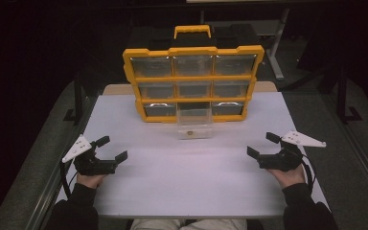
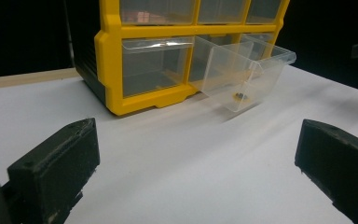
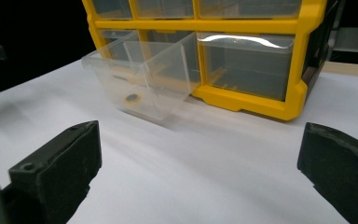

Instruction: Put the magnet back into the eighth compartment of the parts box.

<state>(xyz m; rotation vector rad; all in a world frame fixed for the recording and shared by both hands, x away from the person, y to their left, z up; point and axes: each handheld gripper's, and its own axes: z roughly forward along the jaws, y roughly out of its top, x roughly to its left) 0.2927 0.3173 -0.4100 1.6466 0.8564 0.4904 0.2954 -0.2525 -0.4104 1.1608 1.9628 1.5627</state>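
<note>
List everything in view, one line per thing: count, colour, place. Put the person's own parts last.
table: one, white, in front of the person.
organizer cabinet: one, yellow frame with clear drawers in three rows of three, at the table's far edge.
open drawer: one, clear, bottom row middle, pulled out toward the person.
small item: one, dark, on the open drawer's floor; too small to identify.
left gripper: one, black, near left of table, open.
right gripper: one, black, near right of table, open.

Yellow organizer on white table; bottom-middle clear drawer pulled out, holding a small dark item.
</note>
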